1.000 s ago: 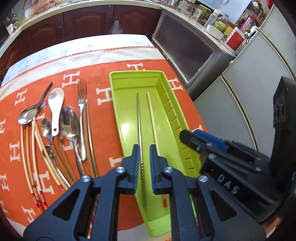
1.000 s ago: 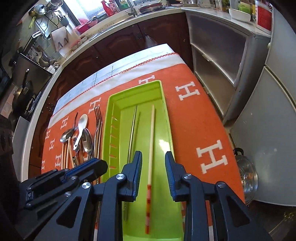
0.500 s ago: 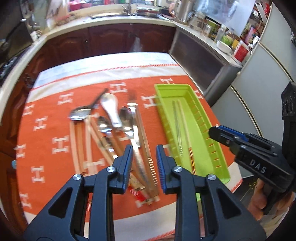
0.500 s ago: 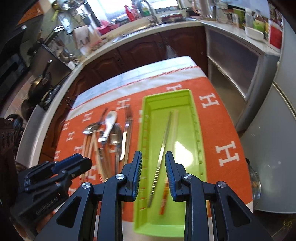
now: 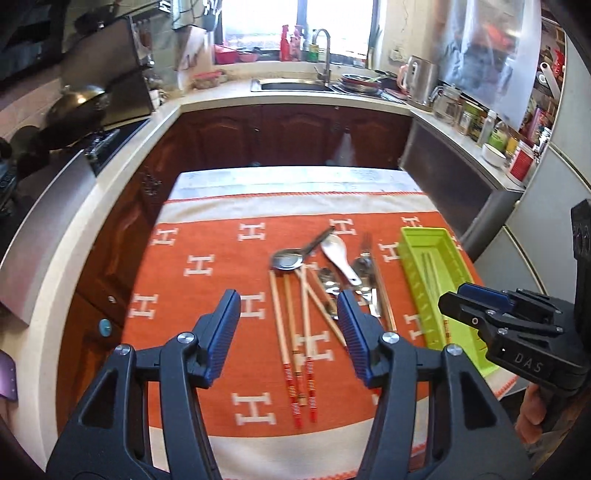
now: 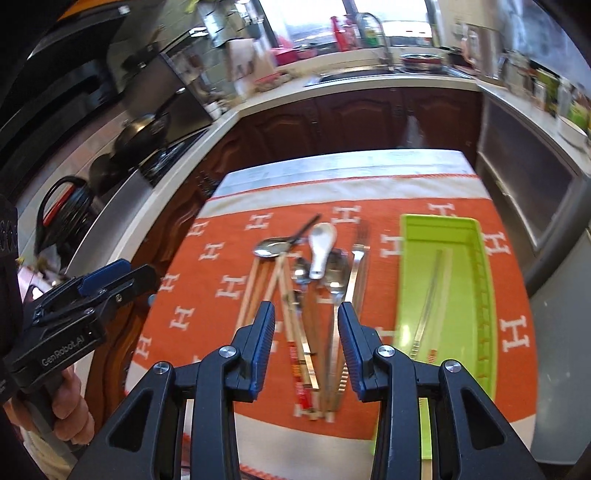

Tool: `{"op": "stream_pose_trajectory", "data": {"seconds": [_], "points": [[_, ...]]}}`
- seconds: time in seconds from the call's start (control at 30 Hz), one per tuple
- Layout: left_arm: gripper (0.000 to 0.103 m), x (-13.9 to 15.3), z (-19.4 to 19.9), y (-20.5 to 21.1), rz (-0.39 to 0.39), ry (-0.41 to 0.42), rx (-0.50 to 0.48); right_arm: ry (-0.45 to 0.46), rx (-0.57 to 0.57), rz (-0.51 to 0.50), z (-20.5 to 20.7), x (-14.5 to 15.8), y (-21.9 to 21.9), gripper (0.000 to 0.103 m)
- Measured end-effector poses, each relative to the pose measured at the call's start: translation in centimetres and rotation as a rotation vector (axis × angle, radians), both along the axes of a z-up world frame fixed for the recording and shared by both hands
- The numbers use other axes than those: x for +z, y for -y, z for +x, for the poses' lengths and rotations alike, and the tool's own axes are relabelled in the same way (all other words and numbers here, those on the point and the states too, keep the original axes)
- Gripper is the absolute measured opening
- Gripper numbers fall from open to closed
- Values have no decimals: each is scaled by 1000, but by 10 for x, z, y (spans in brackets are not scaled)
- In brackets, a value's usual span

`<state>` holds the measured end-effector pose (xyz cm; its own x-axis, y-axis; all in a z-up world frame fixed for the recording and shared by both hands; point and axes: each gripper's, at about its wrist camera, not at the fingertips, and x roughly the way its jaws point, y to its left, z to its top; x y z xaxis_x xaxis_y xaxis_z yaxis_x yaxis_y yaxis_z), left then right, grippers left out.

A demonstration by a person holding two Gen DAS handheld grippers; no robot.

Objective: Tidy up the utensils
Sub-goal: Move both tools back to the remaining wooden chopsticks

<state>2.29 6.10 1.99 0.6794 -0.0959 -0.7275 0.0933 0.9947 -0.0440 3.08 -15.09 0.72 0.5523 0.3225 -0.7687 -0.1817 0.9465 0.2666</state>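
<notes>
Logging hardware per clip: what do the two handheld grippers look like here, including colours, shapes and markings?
Both are black plastic with angular open-frame fingers, silver screws and ribbed blue pads. The left gripper reads "GenRobot.AI" in white on its body in the right wrist view; the right gripper shows "DAS" in the left wrist view. No cables or sleeves are visible.

Setting: domestic kitchen, lived-in.
- Pale stone bench (image 5: 295, 99) running in a U along three walls, over dark red-brown wooden cabinet doors (image 5: 295, 133) with arched panels.
- Stainless steel sink (image 5: 291, 85) with tall curved chrome tap (image 5: 325, 51), set under a bright window (image 5: 299, 18).
- Black wok (image 5: 79, 107) on a gas hob at the left; steel splash panel behind it.
- Metal kettle (image 5: 421, 79), glass jars and bottles (image 5: 467, 118), white bowl (image 5: 493, 154) along the right-hand bench.
- Red plastic bottles (image 5: 290, 46) on the windowsill.
- Orange woven cloth with white H pattern (image 5: 207, 295) over a central table.
</notes>
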Motion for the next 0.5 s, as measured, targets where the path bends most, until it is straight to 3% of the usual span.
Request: {"op": "stream_pose_trajectory", "data": {"seconds": [0.13, 0.5], "points": [[51, -11, 2, -21, -8, -12, 14, 10, 18, -25, 6, 0, -28, 57], [49, -88, 31, -34, -71, -150, 26, -81, 78, -22, 41, -58, -71, 53]]}}
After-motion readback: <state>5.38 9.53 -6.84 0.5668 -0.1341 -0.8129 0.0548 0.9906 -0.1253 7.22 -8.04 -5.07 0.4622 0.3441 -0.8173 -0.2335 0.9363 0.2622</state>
